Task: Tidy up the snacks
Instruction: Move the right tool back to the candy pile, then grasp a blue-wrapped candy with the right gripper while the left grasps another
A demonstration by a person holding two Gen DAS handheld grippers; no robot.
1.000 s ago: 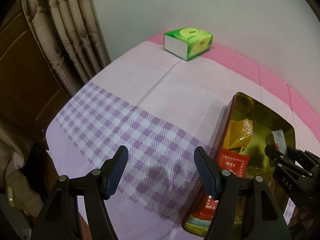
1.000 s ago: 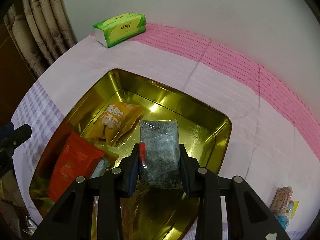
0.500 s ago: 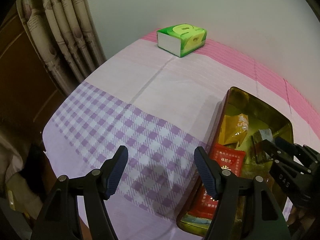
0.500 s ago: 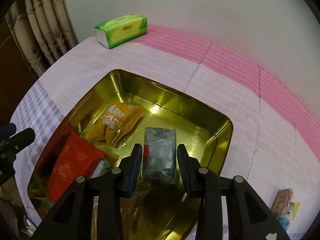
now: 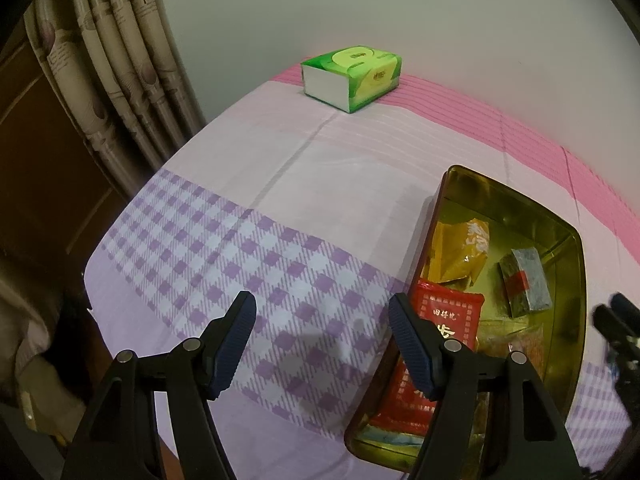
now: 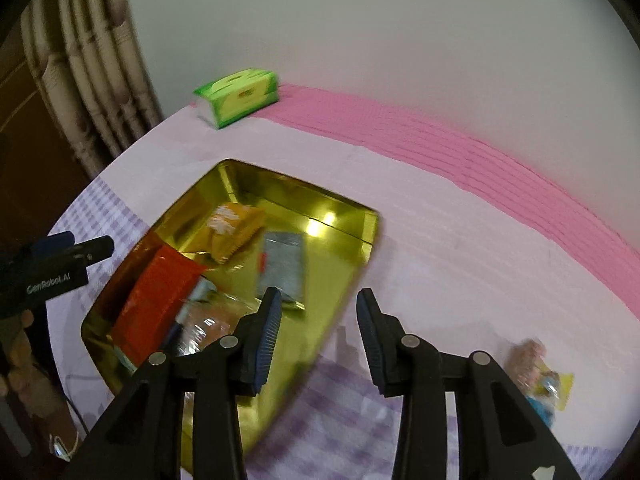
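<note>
Your gold tin [image 6: 360, 248] sits on the cloth [image 5: 304, 184] with four packets showing inside. The grey packet [image 6: 282, 266] lies flat on the tin floor at about 3 o'clock within the tin in your left view, touching no finger. The yellow packet [image 5: 460, 252] lies at 12 o'clock of the red packet [image 5: 444, 316], the two overlapping at their near edges. A clear wrapper [image 6: 208, 328] lies at the tin's near end, beside the red one; its contents are too blurred to name.

Your right gripper [image 6: 318, 320] hangs over the tin's right rim with its fingers well apart and nothing between them; the left finger is above the grey packet's near end, the right finger above bare cloth. This view is motion-blurred.

Your left gripper [image 5: 320, 340] is over the purple checks at 9 o'clock of the tin, fingers spread wide and holding nothing; its right finger overlaps the red packet in that view, though whether it touches is unclear.

Outside the tin, at 4 o'clock of your right gripper, a small snack pile [image 6: 540, 384] lies on the cloth, well apart from the tin. The green tissue pack [image 5: 352, 76] lies at 12 o'clock, by the wall [image 5: 400, 8], with the curtain [image 5: 120, 64] at 10 o'clock.
</note>
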